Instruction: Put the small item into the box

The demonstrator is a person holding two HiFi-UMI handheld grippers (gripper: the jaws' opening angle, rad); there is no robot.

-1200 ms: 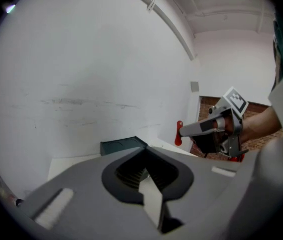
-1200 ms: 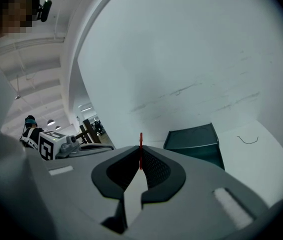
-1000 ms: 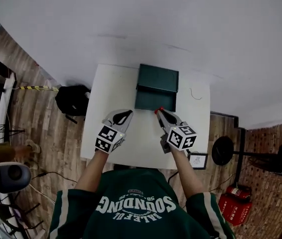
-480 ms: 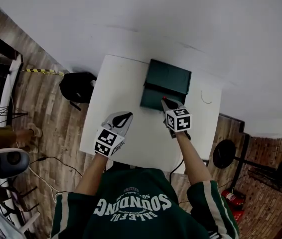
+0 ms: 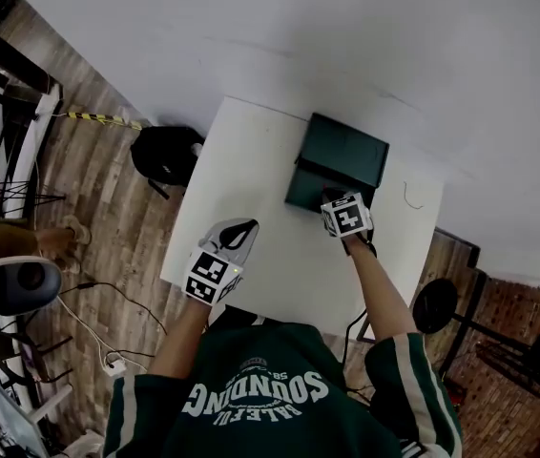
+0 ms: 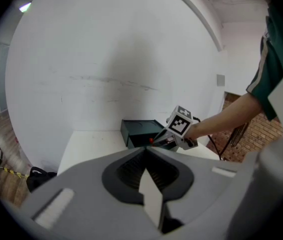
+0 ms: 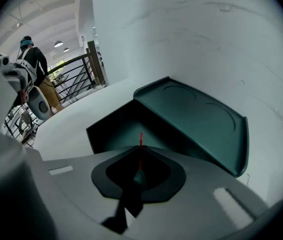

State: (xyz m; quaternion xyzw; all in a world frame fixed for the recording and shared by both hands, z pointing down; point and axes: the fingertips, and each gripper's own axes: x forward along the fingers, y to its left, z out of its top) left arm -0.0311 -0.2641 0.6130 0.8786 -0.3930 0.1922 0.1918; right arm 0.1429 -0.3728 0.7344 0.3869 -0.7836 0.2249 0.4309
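Observation:
A dark green box [image 5: 325, 183] stands open at the far side of the white table [image 5: 241, 184], its lid [image 5: 348, 151] tilted back against the wall. My right gripper [image 5: 329, 197] hangs at the box's near edge, shut on a small red item [image 7: 141, 138] that pokes out beyond the fingertips above the box's inside [image 7: 119, 129]. The left gripper view shows that red item [image 6: 151, 141] against the box [image 6: 139, 132]. My left gripper [image 5: 243, 229] is shut and holds nothing, over the table's near left part.
A black bag [image 5: 164, 155] lies on the wooden floor left of the table. A railing [image 7: 76, 76] and a person [image 7: 31, 64] are far off to the left. A white wall rises just behind the box. A weight stand [image 5: 442, 305] sits to the right.
My right gripper has carried the red item forward from the middle of the table to the box's near edge. My left gripper has stayed about where it was.

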